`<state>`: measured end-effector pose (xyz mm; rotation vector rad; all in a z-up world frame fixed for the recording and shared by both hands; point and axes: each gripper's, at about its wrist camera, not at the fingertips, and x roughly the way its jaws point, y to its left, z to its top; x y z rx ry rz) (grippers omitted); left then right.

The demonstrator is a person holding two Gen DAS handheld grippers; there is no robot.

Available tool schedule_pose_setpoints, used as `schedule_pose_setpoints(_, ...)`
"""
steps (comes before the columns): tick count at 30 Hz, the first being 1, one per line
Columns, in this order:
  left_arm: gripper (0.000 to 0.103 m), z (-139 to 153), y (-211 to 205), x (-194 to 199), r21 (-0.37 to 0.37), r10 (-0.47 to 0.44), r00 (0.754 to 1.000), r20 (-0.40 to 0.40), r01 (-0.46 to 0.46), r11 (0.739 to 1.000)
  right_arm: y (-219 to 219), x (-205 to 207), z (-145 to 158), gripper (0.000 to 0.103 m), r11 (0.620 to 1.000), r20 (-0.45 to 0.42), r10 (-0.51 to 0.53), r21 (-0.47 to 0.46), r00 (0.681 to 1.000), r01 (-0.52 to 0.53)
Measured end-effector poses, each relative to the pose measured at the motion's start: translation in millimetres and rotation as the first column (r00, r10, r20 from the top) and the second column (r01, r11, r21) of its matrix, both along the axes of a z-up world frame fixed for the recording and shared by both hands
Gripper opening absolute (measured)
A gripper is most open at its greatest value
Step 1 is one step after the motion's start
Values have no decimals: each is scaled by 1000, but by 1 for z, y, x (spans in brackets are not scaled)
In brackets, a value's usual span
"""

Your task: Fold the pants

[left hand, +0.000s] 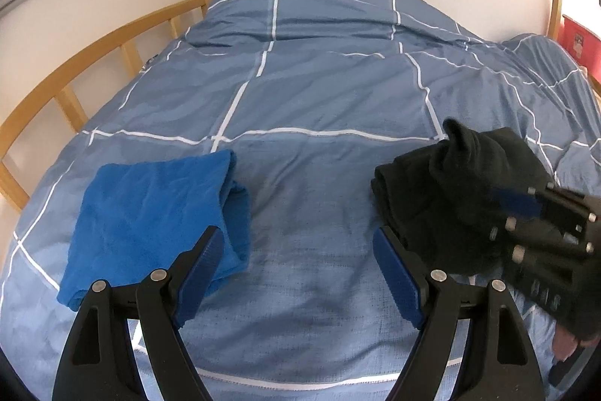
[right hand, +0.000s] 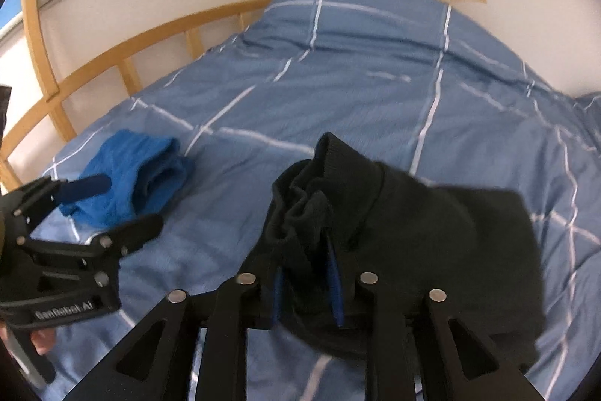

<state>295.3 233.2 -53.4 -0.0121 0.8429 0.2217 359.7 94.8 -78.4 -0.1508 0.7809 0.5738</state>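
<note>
Blue folded towel [left hand: 157, 209] beside black pants [left hand: 462, 190]

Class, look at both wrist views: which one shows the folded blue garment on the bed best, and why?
The left wrist view. There the blue garment lies large and sharp, its folded edges clear, just beyond the open left gripper. In the right wrist view it is smaller, blurred, and partly hidden behind that gripper's fingers.

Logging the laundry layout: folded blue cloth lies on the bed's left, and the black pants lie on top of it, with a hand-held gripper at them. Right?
Not quite. The black pants lie apart from the blue cloth, on the bed's right, bare duvet between them, as the left wrist view shows. The rest holds.
</note>
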Motion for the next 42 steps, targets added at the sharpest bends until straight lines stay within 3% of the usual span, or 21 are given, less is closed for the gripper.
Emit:
schedule_pose_setpoints(4, 81, 5, -2, -5, -15, -9, 1000, 20, 9, 1000, 2, -17, -3, 35, 996, -41, 79, 40, 996, -78)
schedule_pose_setpoints(7, 79, 12, -10, -11, -43, -56, 997, 57, 58, 997, -7, -37, 2, 37, 993, -23, 96, 66, 995, -95)
schedule_pose_setpoints(11, 70, 19, -31, -19, -49, -115, 985, 125, 122, 991, -46, -58, 16, 50, 999, 101, -20, 46, 995, 15)
schedule_pose_setpoints(14, 63, 17, -47, -21, -46, -141, 976, 164, 150, 988, -84, -68, 22, 58, 986, 218, -166, 22, 962, 165)
schedule_pose_setpoints(16, 59, 13, -56, -19, -60, -149, 973, 178, 162, 985, -109, -69, 21, 63, 967, 244, -253, 20, 936, 255)
schedule_pose_setpoints(21, 55, -1, -67, 0, -112, -164, 971, 172, 185, 976, -168, -59, 0, 63, 907, 158, -421, 52, 893, 418)
schedule_pose_setpoints(25, 55, -13, -83, 13, -74, -173, 977, 125, 184, 980, -199, -54, -19, 63, 860, 82, -509, 86, 857, 503)
schedule_pose_setpoints(27, 55, -19, -87, 17, -65, -151, 983, 100, 158, 985, -204, -52, -26, 63, 861, 57, -506, 96, 860, 500)
schedule_pose_setpoints(31, 66, -27, -86, 22, -54, -99, 992, 83, 104, 993, -202, -48, -38, 63, 882, 36, -467, 88, 883, 463)
schedule_pose_setpoints(37, 65, -40, -82, 37, -148, -99, 994, 48, 105, 983, -198, -36, -54, 63, 906, 28, -422, 30, 906, 421)
schedule_pose_setpoints(40, 21, -45, -83, 43, -230, -115, 993, 25, 117, 966, -201, -21, -61, 63, 903, 3, -430, 21, 903, 430)
schedule_pose_setpoints(42, 16, -42, -81, 41, -267, -103, 994, 39, 110, 957, -205, -14, -66, 63, 899, -10, -438, 30, 899, 438)
